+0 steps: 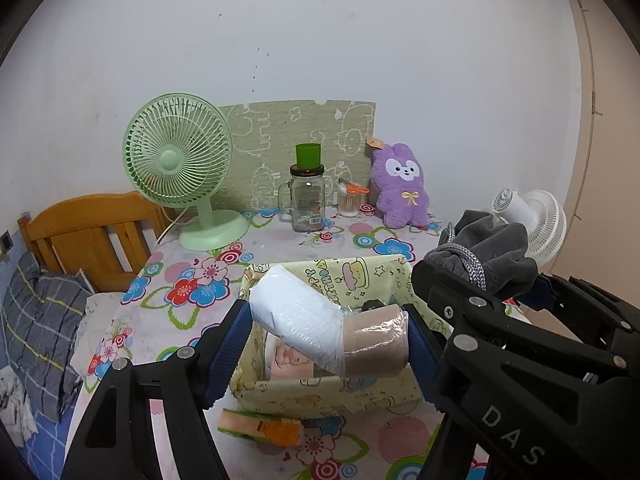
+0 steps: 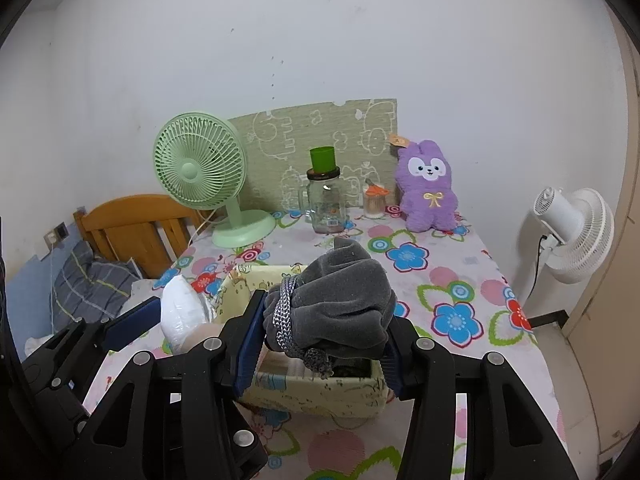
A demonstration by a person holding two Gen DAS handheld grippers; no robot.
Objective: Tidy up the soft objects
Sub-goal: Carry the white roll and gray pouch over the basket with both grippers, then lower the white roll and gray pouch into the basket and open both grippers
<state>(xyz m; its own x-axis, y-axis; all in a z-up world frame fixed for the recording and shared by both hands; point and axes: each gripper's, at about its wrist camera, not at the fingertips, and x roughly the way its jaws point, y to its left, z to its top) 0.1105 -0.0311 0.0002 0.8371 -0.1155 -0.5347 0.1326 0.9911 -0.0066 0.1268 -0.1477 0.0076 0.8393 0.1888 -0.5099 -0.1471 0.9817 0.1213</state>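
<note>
Left wrist view shows my left gripper (image 1: 326, 344) squeezing a wrapped white roll (image 1: 298, 318) above the yellow box (image 1: 320, 398), while my right gripper (image 2: 322, 340) squeezes a gray cloth bundle (image 2: 344, 300) beside it.

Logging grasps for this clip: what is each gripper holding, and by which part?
Left gripper: plastic-wrapped white and beige roll, clamped at its ends. Right gripper: grey fabric bundle, gripped across its lower sides.

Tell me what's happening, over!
Left gripper clamps wrapped bundle. Right gripper clamps grey bundle. Both above yellow box. Nothing blocking.
</note>
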